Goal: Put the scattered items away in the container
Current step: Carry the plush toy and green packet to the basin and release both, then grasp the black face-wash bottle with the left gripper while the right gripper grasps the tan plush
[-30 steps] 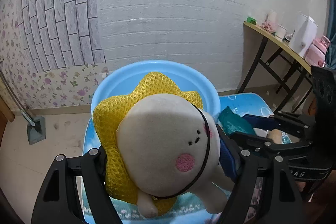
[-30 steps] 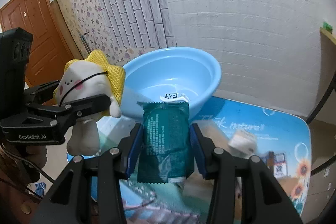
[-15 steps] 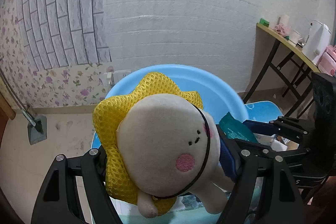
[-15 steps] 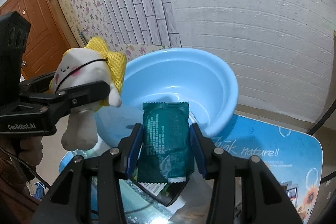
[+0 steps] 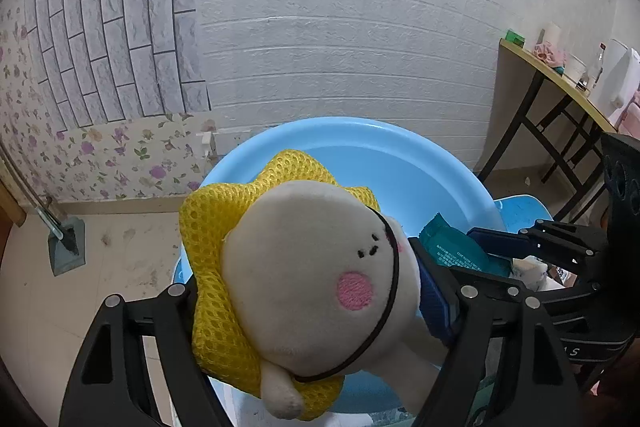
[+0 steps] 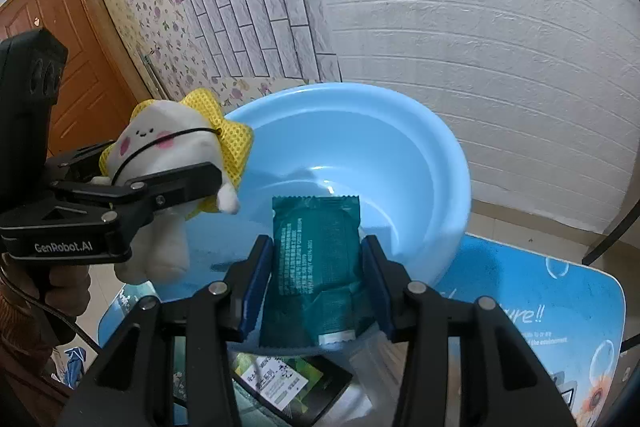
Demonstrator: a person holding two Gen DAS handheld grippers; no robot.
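My left gripper (image 5: 312,303) is shut on a cream plush toy (image 5: 316,275) with a yellow mesh hood and holds it over the near left rim of the light blue basin (image 5: 404,167). My right gripper (image 6: 320,271) is shut on a dark green snack packet (image 6: 316,267) and holds it above the basin's (image 6: 400,163) near rim. In the right wrist view the plush toy (image 6: 168,151) and left gripper (image 6: 152,183) are at the left. In the left wrist view the packet (image 5: 456,251) and right gripper (image 5: 500,247) are at the right.
The basin stands on a small blue table (image 6: 560,307) with printed text. A dark packet with a white label (image 6: 288,383) lies under my right gripper. A white brick wall is behind, a side table (image 5: 560,83) with bottles at right, a brown door (image 6: 68,67) at left.
Both grippers have moved forward and closer to the basin with their items. The basin now looks larger and sits right below the packet and plush toy.
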